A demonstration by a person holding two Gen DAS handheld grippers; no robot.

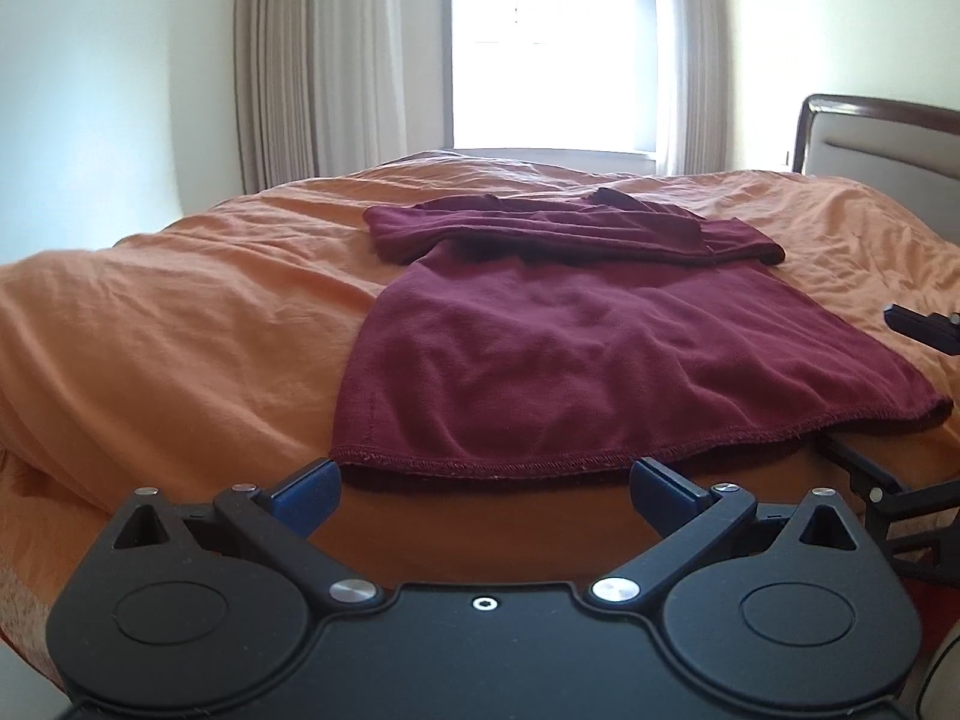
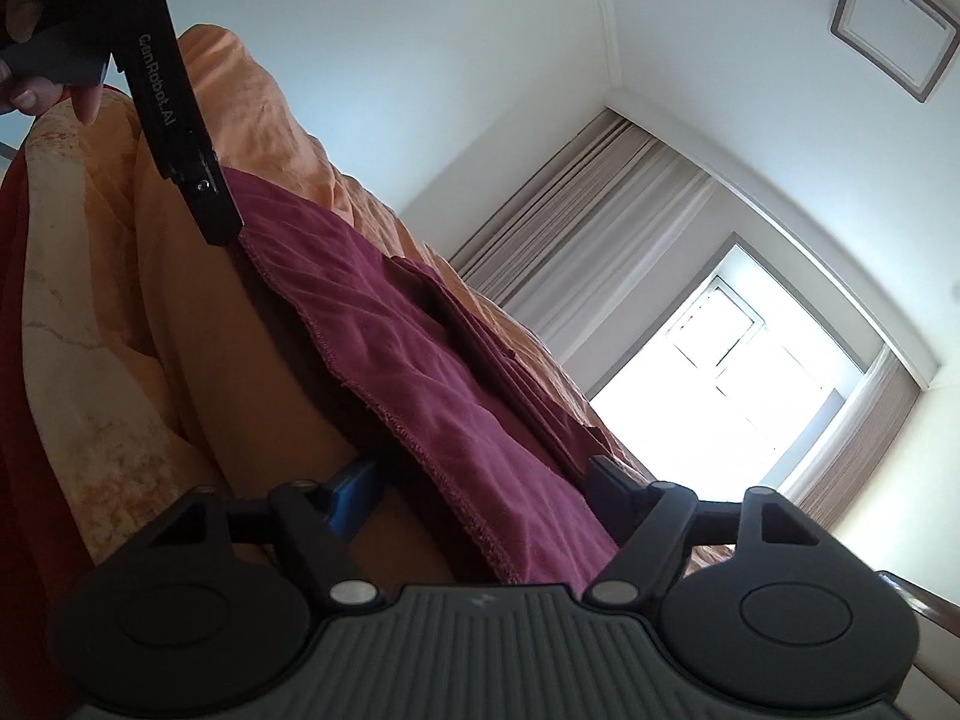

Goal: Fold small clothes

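Maroon knit top (image 1: 540, 330), sleeves folded in, is lying on the orange-sheeted bed (image 1: 180, 300) as both grippers are approaching its near hem: left gripper (image 1: 483, 480) fingers wide and empty, right gripper (image 2: 480, 486) fingers straddling the hem unclamped, needing to pinch next.

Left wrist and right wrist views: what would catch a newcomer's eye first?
The maroon shirt spread on the orange bedspread, sleeves folded across its far end. Behind it, a bright window between pale curtains. In the tilted right wrist view, the right claw straddles the shirt's stitched hem.
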